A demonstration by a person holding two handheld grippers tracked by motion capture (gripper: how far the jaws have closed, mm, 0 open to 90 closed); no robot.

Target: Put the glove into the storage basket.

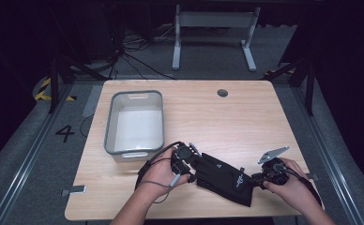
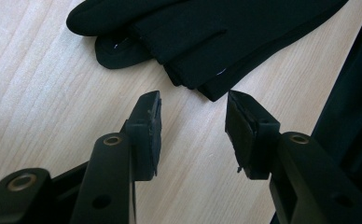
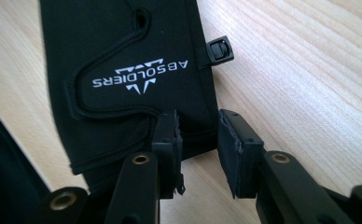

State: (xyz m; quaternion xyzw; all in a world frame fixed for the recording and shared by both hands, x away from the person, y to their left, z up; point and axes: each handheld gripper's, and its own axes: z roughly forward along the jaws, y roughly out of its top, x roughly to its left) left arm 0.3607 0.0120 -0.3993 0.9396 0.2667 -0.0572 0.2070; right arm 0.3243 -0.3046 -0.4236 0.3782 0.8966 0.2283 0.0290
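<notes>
The left tool is seen in the left gripper view with its two black jaws held partly apart; bare wood is seen between the rubbery, slightly frayed pads, and nothing is gripped. The fingertip end of the black fabric glove lies just beyond the jaw tips, toward twelve o'clock, not touched by them.

The right tool is likewise held partly open. Its jaws are placed at the cuff edge of the glove, one pad set over the black cloth and the other over the wood beside it; the cuff corner lies between them, but the pads are not pressed on it, so nothing is held.

The glove is soft, matte and stitched, with a curved seam, white "ABSOLDIERS" lettering and a small black plastic buckle at its edge. In the high view it is laid flat on the pale, grained wooden worktop near the six o'clock edge, between the two hands. An empty grey rectangular plastic tub, smooth and round-cornered, is set well apart at about ten o'clock.
</notes>
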